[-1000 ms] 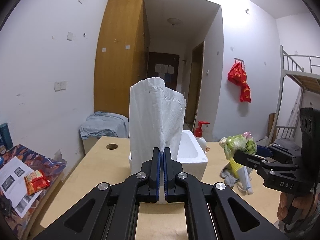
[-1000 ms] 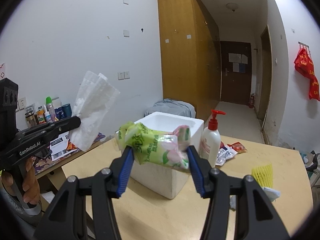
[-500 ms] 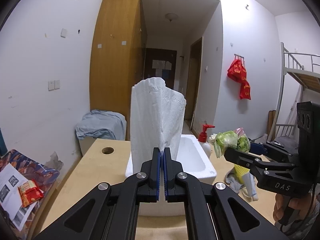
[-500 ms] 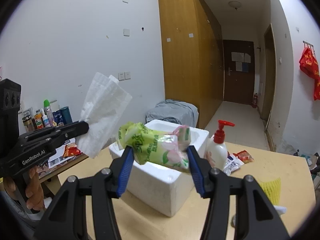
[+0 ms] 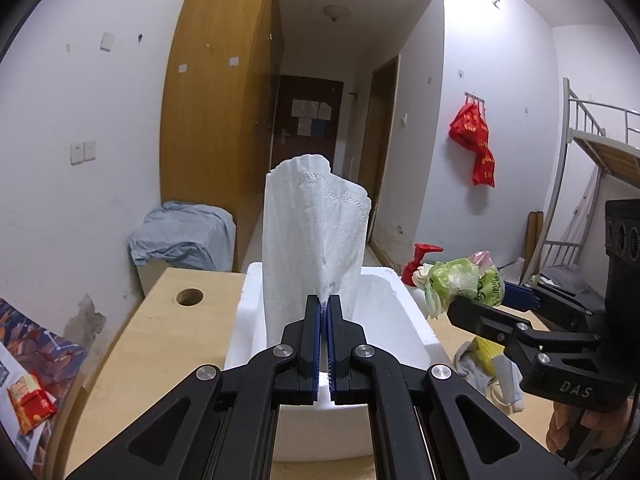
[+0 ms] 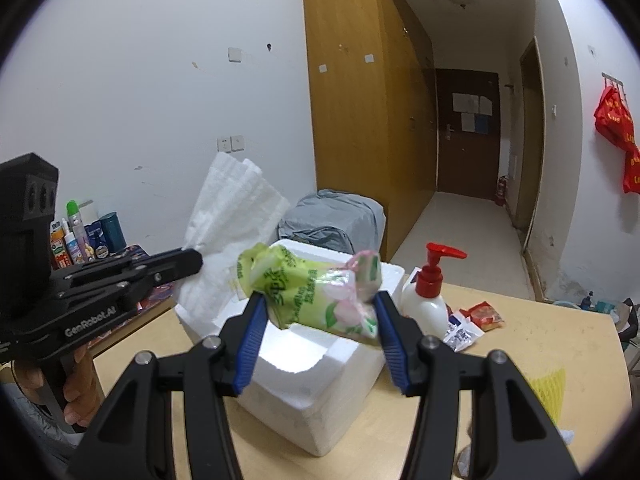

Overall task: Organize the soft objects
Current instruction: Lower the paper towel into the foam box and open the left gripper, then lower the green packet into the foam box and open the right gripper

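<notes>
Soft things up in the air, box waiting

Tissue (image 5: 316,240) stands tall in the left gripper (image 5: 324,304). Its jaws are pressed together on the bottom edge of the white sheet. The sheet hangs over the near part of the white foam box (image 5: 394,316). From the other side, the same left gripper (image 6: 188,258) sits to the left of the box, with the tissue (image 6: 236,216) fanned out above it.

The right gripper (image 6: 318,320) has its jaws clamped on a green plastic pack (image 6: 316,286). The pack is squashed a little between the blue pads (image 6: 250,344). It floats above the box (image 6: 316,396), near the box's right side.

The box looks empty where its inside shows, but the tissue and the grippers hide part of it. So nothing seems put away yet. Both soft things are held and close to the box. I think dropping them in is what is left.

More things lie on the wooden table (image 6: 560,320). A pump bottle with a red top (image 6: 428,292) stands just right of the box. Small snack packets (image 6: 472,322) lie beside it. A yellow net (image 6: 546,390) lies nearer, on the right.
</notes>
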